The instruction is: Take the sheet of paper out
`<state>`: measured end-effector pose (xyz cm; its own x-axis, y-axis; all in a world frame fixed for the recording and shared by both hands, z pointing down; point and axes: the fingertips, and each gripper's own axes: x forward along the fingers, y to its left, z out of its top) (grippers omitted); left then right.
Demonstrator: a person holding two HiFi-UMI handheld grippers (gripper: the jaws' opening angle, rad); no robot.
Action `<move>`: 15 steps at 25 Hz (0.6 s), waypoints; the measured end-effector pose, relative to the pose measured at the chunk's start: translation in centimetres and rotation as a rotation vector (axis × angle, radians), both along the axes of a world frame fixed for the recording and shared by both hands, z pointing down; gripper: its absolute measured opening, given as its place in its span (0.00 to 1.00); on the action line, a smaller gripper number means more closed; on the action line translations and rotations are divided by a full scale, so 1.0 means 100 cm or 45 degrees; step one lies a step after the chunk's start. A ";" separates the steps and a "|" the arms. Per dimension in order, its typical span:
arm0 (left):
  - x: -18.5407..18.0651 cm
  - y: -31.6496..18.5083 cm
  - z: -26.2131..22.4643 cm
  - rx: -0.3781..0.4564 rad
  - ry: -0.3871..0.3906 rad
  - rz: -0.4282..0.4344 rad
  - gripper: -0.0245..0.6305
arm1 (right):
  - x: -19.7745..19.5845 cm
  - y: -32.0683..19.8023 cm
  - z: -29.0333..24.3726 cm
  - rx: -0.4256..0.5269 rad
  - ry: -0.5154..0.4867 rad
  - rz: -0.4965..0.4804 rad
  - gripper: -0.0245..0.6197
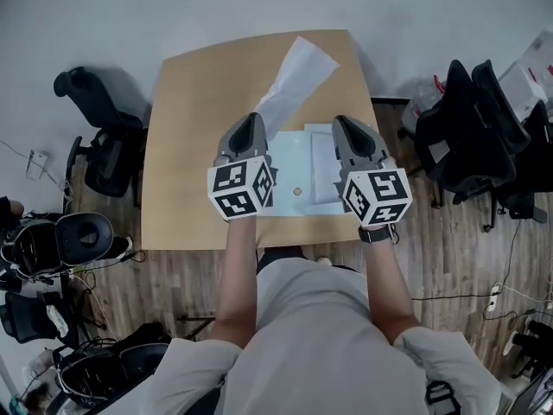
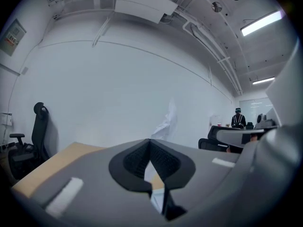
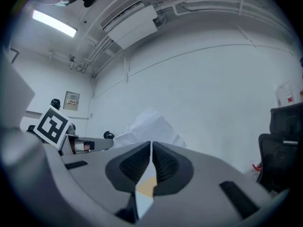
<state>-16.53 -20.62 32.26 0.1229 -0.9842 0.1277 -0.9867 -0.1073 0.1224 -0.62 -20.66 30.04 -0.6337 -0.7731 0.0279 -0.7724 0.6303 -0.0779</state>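
Pinching sheet of paper [image 1: 294, 80] by near end: left gripper [image 1: 253, 118], jaws pressed together on it, sheet slanting far-right over table [image 1: 194, 102]. Right gripper [image 1: 342, 121] jaws together, empty. Pale folder [image 1: 294, 161] flat on table btw grippers.

Wears a light grey shirt [image 1: 320, 335] with short sleeves and a dark watch [image 1: 377, 234] on the right wrist. Grey left tongs [image 1: 251, 117] and right tongs [image 1: 342, 120], black bumpy pads [image 2: 137, 162] inside, with a cube [image 1: 242, 187] of black-and-white squares on each.
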 end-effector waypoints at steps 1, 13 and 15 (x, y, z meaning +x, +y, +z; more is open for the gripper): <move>0.001 0.002 -0.004 0.016 -0.003 -0.008 0.05 | 0.002 0.003 -0.007 0.025 0.000 0.012 0.06; 0.026 0.010 -0.030 0.166 -0.111 -0.040 0.05 | 0.021 0.012 -0.029 0.165 0.094 0.141 0.06; 0.031 0.010 -0.030 0.173 -0.143 -0.034 0.05 | 0.022 0.011 -0.029 0.172 0.104 0.146 0.06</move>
<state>-13.48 -19.65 29.29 0.0893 -0.9960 0.0044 -0.9960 -0.0893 -0.0023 1.56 -19.57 27.18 -0.5413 -0.8401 -0.0334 -0.8399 0.5385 0.0673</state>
